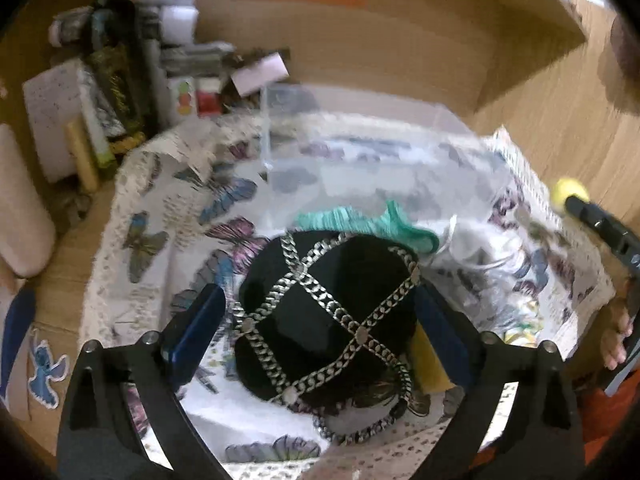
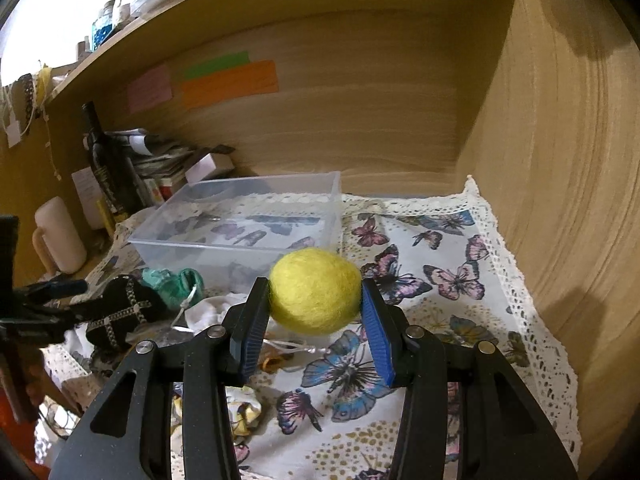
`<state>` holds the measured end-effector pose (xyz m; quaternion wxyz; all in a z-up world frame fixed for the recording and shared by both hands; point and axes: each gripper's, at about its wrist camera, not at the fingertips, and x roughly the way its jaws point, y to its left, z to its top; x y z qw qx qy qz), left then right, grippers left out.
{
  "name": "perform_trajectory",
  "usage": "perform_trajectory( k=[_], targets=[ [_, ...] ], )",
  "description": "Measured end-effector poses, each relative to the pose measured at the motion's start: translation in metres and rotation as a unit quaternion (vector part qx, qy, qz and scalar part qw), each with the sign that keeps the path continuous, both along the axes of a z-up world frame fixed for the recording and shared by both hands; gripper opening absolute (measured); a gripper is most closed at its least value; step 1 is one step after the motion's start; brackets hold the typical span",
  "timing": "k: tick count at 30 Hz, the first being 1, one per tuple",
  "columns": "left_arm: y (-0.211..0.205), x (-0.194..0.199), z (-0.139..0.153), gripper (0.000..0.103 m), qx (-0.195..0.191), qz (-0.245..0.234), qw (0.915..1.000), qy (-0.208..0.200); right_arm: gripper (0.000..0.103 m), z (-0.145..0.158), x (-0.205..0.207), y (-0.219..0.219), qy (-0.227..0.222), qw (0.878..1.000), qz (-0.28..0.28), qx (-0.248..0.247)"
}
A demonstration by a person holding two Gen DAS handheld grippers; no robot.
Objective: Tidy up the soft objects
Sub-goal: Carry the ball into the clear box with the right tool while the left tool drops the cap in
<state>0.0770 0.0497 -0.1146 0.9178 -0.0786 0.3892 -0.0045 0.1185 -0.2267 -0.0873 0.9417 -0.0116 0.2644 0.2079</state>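
Observation:
My right gripper is shut on a yellow felt ball and holds it above the butterfly cloth, in front of the clear plastic box. The ball also shows at the right edge of the left wrist view. My left gripper has its jaws around a black soft object with silver chain bands, which also shows in the right wrist view. A teal knitted piece and white cloth lie behind it.
The clear box stands at the back on the cloth. Bottles, papers and boxes crowd the back left, with a cream mug. Wooden walls close the right and back. A yellow-patterned crumpled cloth lies near the front.

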Motion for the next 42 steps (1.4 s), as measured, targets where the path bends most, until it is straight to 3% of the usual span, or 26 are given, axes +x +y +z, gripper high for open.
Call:
perform_trajectory(
  k=[2,4,5,6,7,9,19,28,35,42],
  targets=[
    [0.001,0.008,-0.010,0.095,-0.004,0.000,0.9999,0.014,0.042,-0.002,0.000,0.002,0.003,1.000,0.003,0.000],
    [0.004,0.012,-0.016,0.073,-0.021,-0.002,0.9996,0.016,0.042,-0.003,0.000,0.003,0.005,1.000,0.006,0.001],
    [0.005,0.013,-0.017,0.054,-0.026,-0.007,0.9994,0.020,0.042,-0.003,0.000,0.003,0.005,1.000,0.006,0.001],
    [0.006,0.012,-0.017,0.043,-0.028,-0.012,0.9994,0.018,0.042,-0.004,-0.001,0.004,0.005,1.000,0.007,0.001],
    [0.007,0.008,-0.015,0.038,-0.028,-0.010,0.9995,0.010,0.042,-0.004,-0.001,0.004,0.005,1.000,0.008,0.000],
    [0.007,0.002,-0.010,0.020,-0.024,-0.012,0.9996,0.003,0.042,-0.004,-0.002,0.005,0.003,1.000,0.009,0.000],
    [0.016,-0.025,0.046,0.017,-0.010,-0.012,0.9980,-0.061,0.042,0.009,0.004,0.017,-0.017,1.000,0.025,0.000],
    [0.013,0.008,0.091,0.017,0.000,-0.017,0.9931,-0.116,0.042,0.032,0.016,0.041,-0.054,0.997,0.055,-0.004],
    [0.010,0.055,0.095,0.017,0.024,-0.006,0.9920,-0.124,0.042,0.051,0.037,0.060,-0.070,0.995,0.072,-0.015],
    [0.005,0.106,0.068,0.017,0.035,-0.026,0.9965,-0.071,0.042,0.039,0.073,0.083,-0.028,0.994,0.094,-0.045]
  ],
)
